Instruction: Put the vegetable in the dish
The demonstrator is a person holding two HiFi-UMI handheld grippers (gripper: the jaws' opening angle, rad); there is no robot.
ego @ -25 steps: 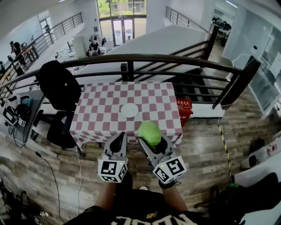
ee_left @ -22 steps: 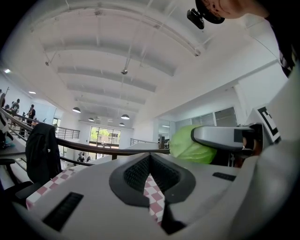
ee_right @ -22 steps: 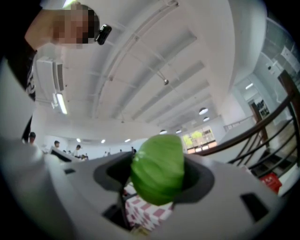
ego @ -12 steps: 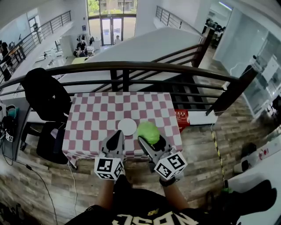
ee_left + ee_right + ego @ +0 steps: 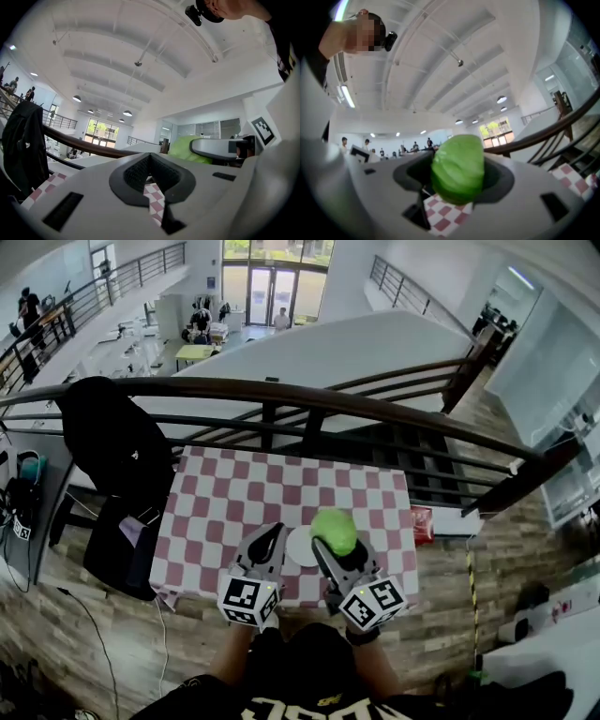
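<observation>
The left white plastic claw points toward the far side, its jaws together with nothing between them. Just right of it, the right white claw is clamped on a round green vegetable. The bare left forearm and right forearm reach forward side by side.

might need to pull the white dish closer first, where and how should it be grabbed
By the rim at its near edge, coming in low from the person's side. The dish is flat and shallow on the table, so only the thin rim gives the jaws a bite. The left gripper, shut and empty, is probably best; the right gripper holds the vegetable.
</observation>
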